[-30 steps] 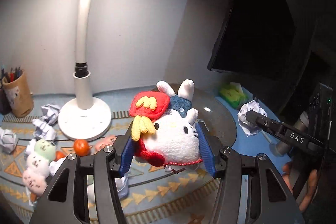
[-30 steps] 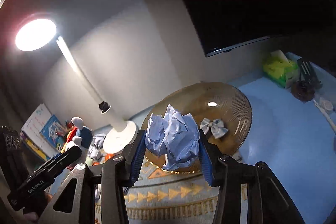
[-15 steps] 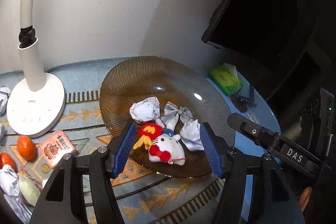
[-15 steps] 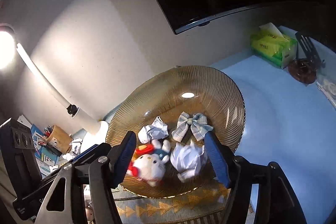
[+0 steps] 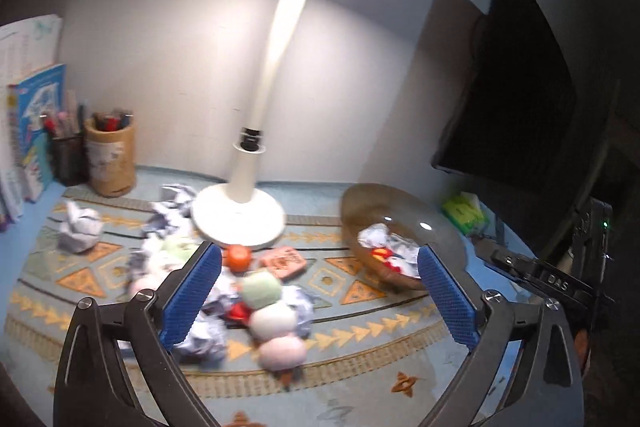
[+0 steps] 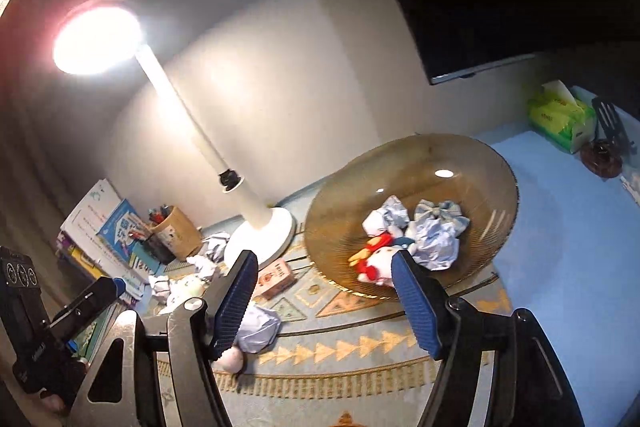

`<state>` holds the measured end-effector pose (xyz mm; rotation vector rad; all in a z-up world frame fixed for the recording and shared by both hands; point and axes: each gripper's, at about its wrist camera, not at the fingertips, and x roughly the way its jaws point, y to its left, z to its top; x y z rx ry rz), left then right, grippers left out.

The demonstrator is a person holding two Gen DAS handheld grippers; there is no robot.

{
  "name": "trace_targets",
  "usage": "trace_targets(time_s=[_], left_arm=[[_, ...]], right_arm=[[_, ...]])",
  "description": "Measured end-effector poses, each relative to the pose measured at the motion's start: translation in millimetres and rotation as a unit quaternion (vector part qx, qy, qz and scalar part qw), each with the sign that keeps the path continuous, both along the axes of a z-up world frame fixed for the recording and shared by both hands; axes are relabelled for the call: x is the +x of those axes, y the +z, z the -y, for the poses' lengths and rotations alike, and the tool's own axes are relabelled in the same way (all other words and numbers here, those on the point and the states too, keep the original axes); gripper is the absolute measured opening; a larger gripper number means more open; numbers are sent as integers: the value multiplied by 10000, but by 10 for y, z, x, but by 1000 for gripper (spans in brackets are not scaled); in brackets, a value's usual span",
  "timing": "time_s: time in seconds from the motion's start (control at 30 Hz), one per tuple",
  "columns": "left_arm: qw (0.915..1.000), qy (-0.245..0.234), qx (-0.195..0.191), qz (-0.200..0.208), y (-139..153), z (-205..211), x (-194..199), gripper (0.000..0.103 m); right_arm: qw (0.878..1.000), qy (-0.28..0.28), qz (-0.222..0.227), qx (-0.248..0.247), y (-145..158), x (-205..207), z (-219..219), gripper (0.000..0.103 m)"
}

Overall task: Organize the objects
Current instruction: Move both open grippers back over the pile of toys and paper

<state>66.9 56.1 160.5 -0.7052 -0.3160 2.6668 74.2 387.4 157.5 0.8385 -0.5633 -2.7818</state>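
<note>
Left gripper: jaws opening, nothing between the ribbed blue pads; it hangs over the patterned mat. Right gripper: jaws likewise opening and empty, pads clear of the dish. The right gripper's black body shows at the right edge of the left view, lettered "DAS".

Directly below the left gripper lies a soft stack of three rounded plush balls, green, white and pink, among crumpled paper balls. Just beyond sit a small orange fruit and a pink printed packet; its print is too blurred to read.

The task's gathered items lie in the ribbed amber glass dish, which rests on the mat's right end: a white plush cat toy with red and yellow trim near the front rim, two crumpled papers touching it, and a checked fabric bow behind.

Further back: a white desk lamp with round base, lit; another paper ball at left; a cylindrical pen holder with pens; upright books. At far right, a green tissue pack on the blue tabletop, writing unreadable, and a dark monitor against the wall.
</note>
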Motion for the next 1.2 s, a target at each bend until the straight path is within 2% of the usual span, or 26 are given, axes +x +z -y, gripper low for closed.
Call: trace_targets(time_s=[0.03, 0.1, 0.2, 0.27, 0.4, 0.53, 0.6, 0.67, 0.97, 1.2], left_arm=[[9994, 339, -74, -41, -25, 203, 60, 99], [9954, 930, -229, 21, -147, 585, 118, 99], [9834, 1696, -564, 305, -455, 1039, 134, 99], [9766, 1983, -613, 566, -709, 1295, 132, 99], [9718, 2116, -373, 968, -1116, 1505, 64, 99], [9667, 2238, -268, 1213, -1341, 1560, -10, 99], [9689, 2184, -173, 1147, -1342, 1578, 21, 99], [9669, 2261, -178, 1168, -1351, 1574, 28, 99], [9696, 2133, -261, 1167, -1370, 1519, 25, 99], [9708, 2091, -147, 1169, -1377, 1546, 39, 99]], right_arm=[[10000, 77, -49, 14, -22, 41, 111, 84], [9997, 237, -92, 37, -142, 89, 341, 90], [9983, 568, 107, 65, -429, 52, 669, 90], [9975, 661, 190, 186, -612, 26, 864, 90], [9957, 814, 311, 325, -876, -16, 1111, 90], [9940, 751, 339, 726, -1004, -45, 1217, 90], [9933, 698, 427, 818, -1076, -71, 1219, 90], [9925, 673, 569, 845, -1131, -127, 1217, 90], [9876, 706, 560, 1288, -1164, -127, 1346, 90], [9823, 661, 446, 1696, -1154, -83, 1473, 90]])
